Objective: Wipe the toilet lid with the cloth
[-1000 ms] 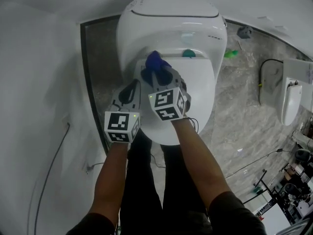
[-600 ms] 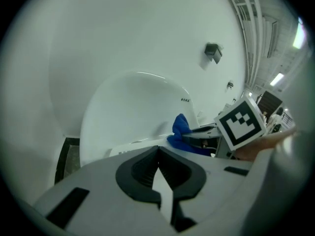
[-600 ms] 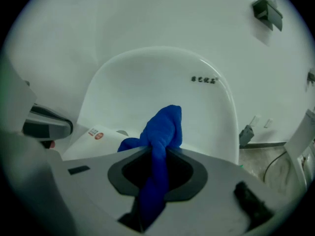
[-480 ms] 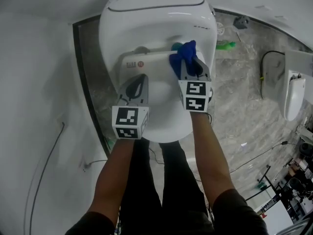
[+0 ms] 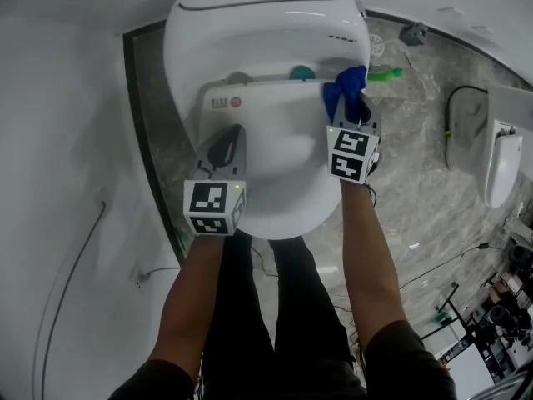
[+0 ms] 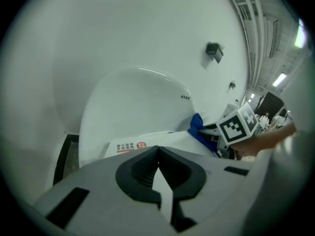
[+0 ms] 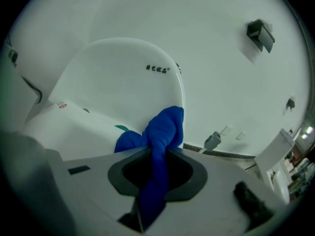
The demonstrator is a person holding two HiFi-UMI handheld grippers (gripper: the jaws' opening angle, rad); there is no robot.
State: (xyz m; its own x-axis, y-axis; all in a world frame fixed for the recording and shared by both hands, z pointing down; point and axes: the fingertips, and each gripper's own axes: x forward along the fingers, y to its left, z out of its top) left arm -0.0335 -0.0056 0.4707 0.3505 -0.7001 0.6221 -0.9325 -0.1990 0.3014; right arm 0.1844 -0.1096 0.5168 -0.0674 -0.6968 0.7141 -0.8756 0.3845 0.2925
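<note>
The white toilet lid (image 5: 283, 152) lies closed below me, with the round tank (image 5: 262, 23) behind it. A bunched blue cloth (image 5: 344, 92) is pinched in my right gripper (image 5: 354, 115), which presses it at the lid's back right corner. From the right gripper view the cloth (image 7: 160, 141) bulges out past the shut jaws. My left gripper (image 5: 223, 152) rests shut and empty over the lid's left part; its jaws (image 6: 158, 173) meet tip to tip, and the lid's sticker (image 6: 129, 146) shows just beyond them.
Grey marbled floor (image 5: 416, 190) surrounds the toilet, with a black cable (image 5: 450, 119) and a white fixture (image 5: 500, 152) at the right. A green object (image 5: 385, 75) lies beside the tank. A white wall (image 5: 58, 140) runs along the left. My legs stand right in front of the bowl.
My right gripper has swept the blue cloth from the lid's back middle across to its back right corner. The left gripper has shifted slightly and stays shut.
</note>
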